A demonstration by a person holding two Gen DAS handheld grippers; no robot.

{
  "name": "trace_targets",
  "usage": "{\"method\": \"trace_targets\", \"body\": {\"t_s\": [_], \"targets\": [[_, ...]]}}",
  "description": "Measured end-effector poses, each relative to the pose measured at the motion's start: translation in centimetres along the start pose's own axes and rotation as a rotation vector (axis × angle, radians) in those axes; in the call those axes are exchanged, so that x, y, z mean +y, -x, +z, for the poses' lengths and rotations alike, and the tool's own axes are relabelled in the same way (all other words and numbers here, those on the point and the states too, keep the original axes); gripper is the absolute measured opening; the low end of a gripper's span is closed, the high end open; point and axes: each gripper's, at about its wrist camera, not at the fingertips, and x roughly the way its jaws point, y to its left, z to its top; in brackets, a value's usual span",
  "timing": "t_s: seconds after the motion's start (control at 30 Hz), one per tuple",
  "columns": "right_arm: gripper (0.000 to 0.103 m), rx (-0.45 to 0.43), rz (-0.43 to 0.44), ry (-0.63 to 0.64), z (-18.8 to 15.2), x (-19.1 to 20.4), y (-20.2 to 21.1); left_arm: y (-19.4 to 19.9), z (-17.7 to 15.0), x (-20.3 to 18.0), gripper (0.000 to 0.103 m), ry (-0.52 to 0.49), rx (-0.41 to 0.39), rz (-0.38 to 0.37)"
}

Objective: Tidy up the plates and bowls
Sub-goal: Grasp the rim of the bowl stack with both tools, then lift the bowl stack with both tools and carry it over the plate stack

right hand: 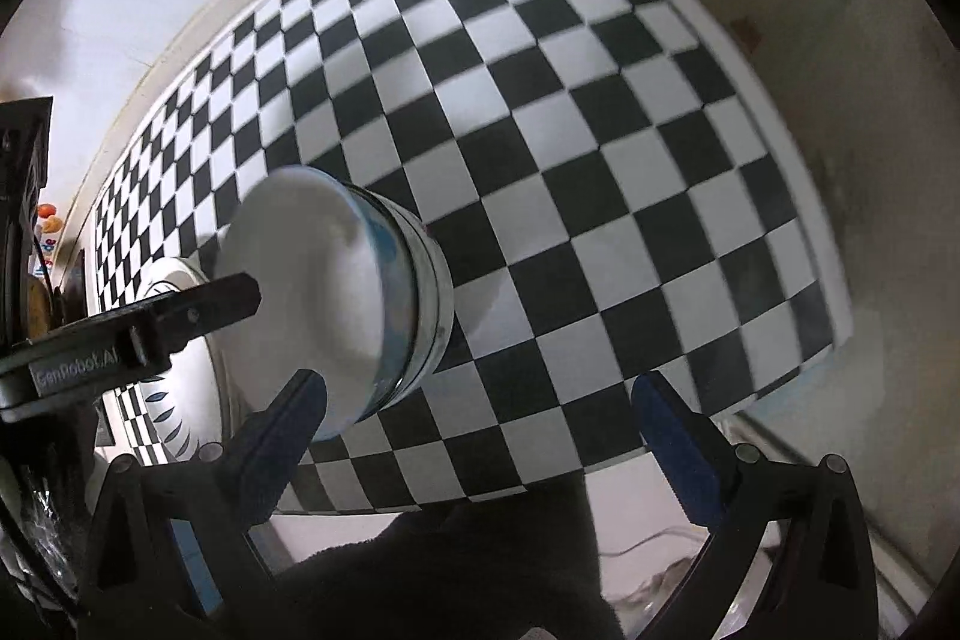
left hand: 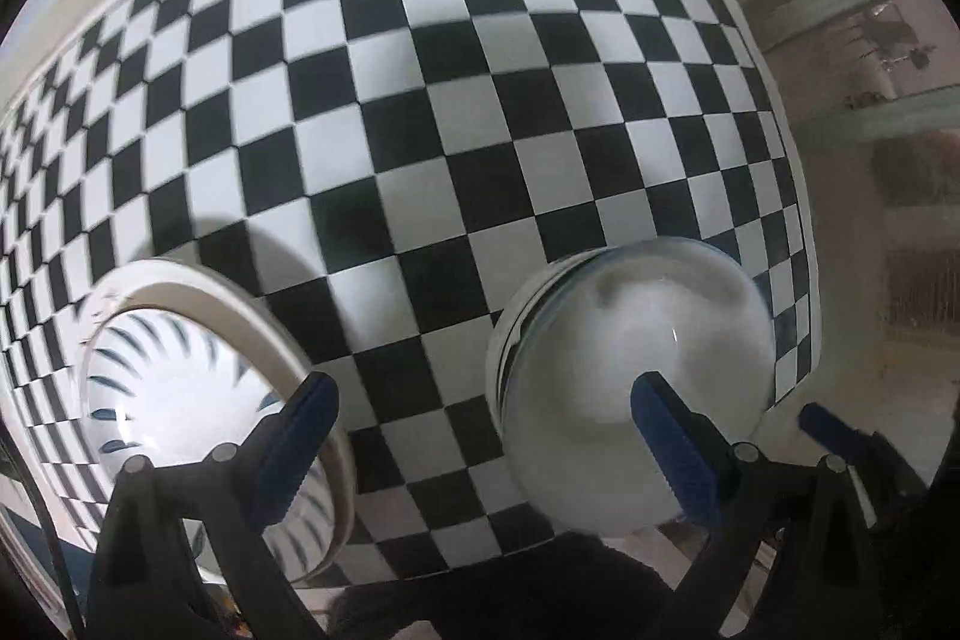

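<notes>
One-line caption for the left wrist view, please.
Open left gripper above a checkered cloth, between a patterned plate and a white bowl.

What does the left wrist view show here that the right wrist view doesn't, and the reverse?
Only the left wrist view shows the patterned bowl's inside in full, with its dark leaf marks, and a blue finger tip of the other gripper at lower right. Only the right wrist view shows the left gripper's black finger from the side, against the white bowl's rim, plus clutter at the left edge. Both share the checkered mat, the white bowl tilted on its side, and open jaws.
</notes>
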Motion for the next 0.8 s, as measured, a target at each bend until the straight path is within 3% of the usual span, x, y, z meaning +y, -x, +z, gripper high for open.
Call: {"method": "trace_targets", "body": {"t_s": [0.37, 0.57, 0.63, 0.8], "targets": [[0.103, 0.066, 0.016, -0.028, 2.0, 0.0, -4.1, -4.3, 1.2, 0.3, 0.1, 0.03, 0.101, -0.023], [0.103, 0.088, 0.049, -0.028, 2.8, 0.8, -6.0, -5.7, 1.8, 1.4, 0.1, 0.074, 0.134, -0.09], [0.103, 0.096, 0.078, -0.031, 3.1, 1.1, -6.6, -5.9, 1.9, 1.7, 0.094, 0.092, 0.139, -0.112], [0.103, 0.129, 0.163, -0.051, 4.0, 1.6, -8.4, -5.9, 2.2, 2.1, 0.068, 0.107, 0.15, -0.226]]}}
